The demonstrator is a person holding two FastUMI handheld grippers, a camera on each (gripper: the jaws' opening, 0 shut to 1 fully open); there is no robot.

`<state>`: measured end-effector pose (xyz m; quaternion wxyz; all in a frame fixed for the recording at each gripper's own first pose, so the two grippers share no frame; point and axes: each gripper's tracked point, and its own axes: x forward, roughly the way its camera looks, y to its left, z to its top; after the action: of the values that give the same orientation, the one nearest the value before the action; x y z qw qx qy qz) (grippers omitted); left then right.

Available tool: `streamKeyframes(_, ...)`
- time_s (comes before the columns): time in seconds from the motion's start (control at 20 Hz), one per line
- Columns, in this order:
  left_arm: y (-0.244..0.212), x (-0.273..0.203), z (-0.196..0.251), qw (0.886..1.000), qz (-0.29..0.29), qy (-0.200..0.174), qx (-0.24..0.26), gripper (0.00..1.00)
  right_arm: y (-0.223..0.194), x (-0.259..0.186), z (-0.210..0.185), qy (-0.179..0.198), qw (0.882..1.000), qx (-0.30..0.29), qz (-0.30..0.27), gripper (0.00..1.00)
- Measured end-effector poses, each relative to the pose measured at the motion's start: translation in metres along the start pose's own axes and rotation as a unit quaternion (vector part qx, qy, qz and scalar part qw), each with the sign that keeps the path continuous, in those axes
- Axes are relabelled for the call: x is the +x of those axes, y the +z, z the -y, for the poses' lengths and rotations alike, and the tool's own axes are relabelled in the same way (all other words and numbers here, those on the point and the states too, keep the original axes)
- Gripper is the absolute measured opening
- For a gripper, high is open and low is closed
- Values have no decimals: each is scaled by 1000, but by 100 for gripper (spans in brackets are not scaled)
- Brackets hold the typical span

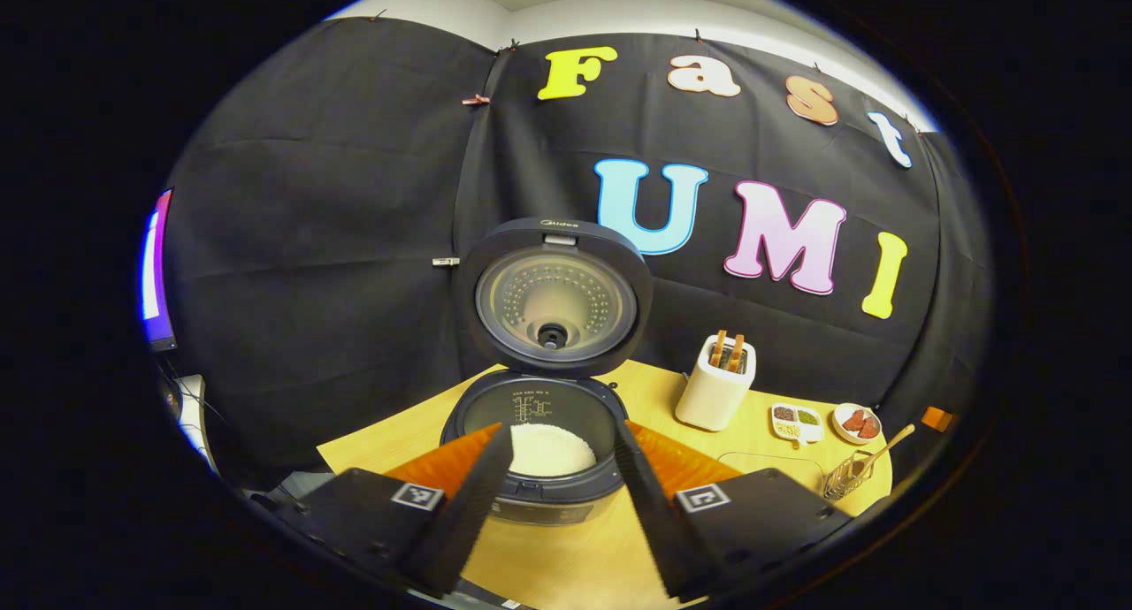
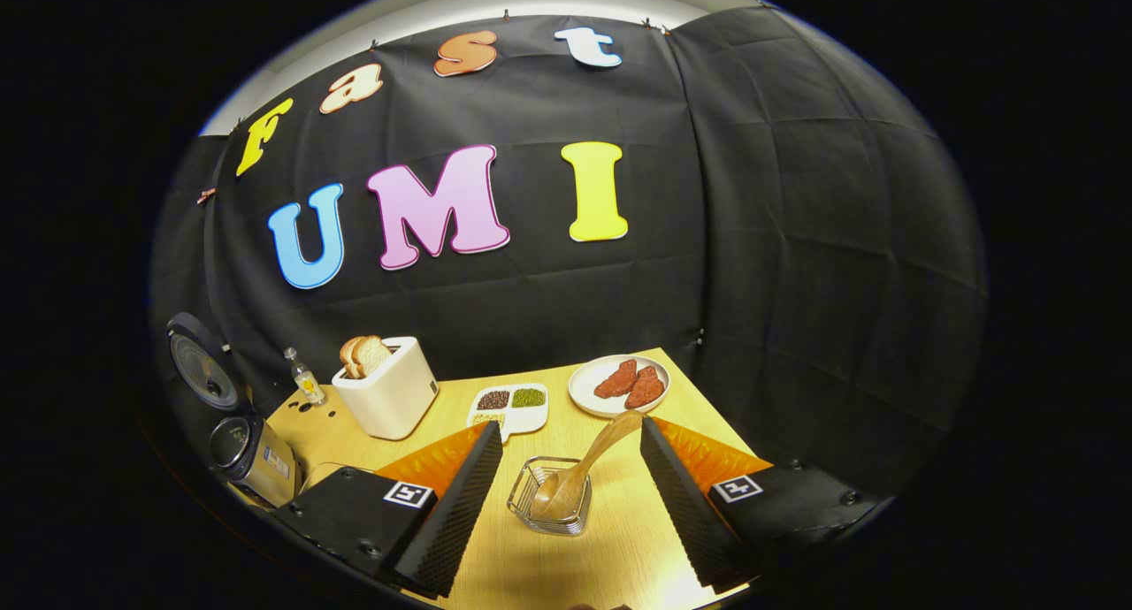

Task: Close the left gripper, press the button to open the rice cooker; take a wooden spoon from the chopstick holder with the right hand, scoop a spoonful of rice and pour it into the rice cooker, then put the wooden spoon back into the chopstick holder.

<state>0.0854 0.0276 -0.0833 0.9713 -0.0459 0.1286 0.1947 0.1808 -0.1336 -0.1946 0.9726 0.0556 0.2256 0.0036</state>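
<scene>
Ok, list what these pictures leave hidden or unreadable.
- Rice cooker, left gripper view: its lower front panel sits behind the left claw fingers.
- Wooden spoon, right gripper view: its lower end sits behind the chopstick holder wires.
- Divided dish, right gripper view: contents too small to identify.
- Small bottle, right gripper view: too small to tell contents.
</scene>
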Motion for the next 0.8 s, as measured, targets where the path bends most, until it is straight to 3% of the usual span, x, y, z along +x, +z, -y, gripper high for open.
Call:
streamKeyframes(0.05, -6, -4, 5, 1000, -6, -1, 6, 94, -4, 7, 2, -2, 1000, 1, -8, 99)
streamKeyframes(0.1, -9, -11, 7, 1000, -9, 3, 12, 99, -9, 15, 5, -3, 1000, 4, -16, 99)
streamKeyframes(0.6, -50, -29, 55, 998, -53, -1, 46, 95, -64, 85, 33, -27, 994, 52, -90, 99)
streamKeyframes(0.8, -65, -26, 68, 997, -69, -2, 32, 95, -76, 108, 31, -18, 990, 89, -109, 98)
